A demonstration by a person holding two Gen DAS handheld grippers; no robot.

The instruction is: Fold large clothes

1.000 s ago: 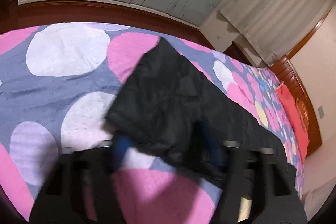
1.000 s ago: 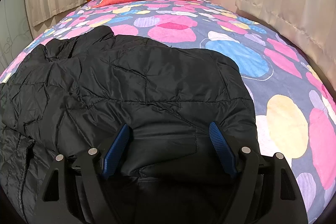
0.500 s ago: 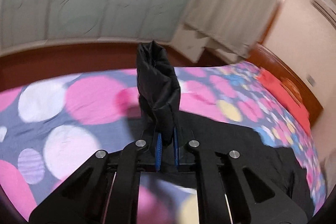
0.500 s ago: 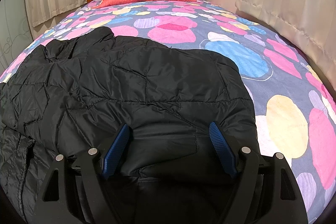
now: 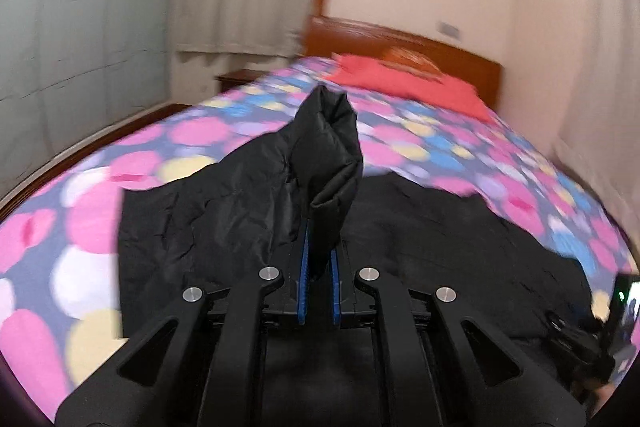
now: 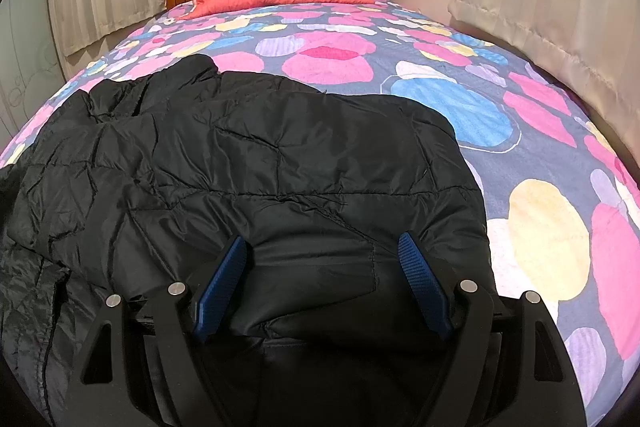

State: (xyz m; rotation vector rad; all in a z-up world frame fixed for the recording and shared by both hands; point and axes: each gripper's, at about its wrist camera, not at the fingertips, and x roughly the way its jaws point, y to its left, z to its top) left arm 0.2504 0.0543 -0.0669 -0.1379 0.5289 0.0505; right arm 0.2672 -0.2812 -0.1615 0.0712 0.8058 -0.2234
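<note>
Bed (image 6: 520,131): black jacket (image 6: 280,163); left tongs (image 5: 319,271) pinch sleeve (image 5: 328,151).

The left gripper (image 5: 319,267) tilts downward, jaws clamped tight on fabric; the right gripper (image 6: 322,267) angles down, jaws spread wide.

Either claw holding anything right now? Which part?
Left claw is shut on a bunched end of the black jacket, likely a sleeve. Right claw is open over the jacket, gripping nothing.
</note>
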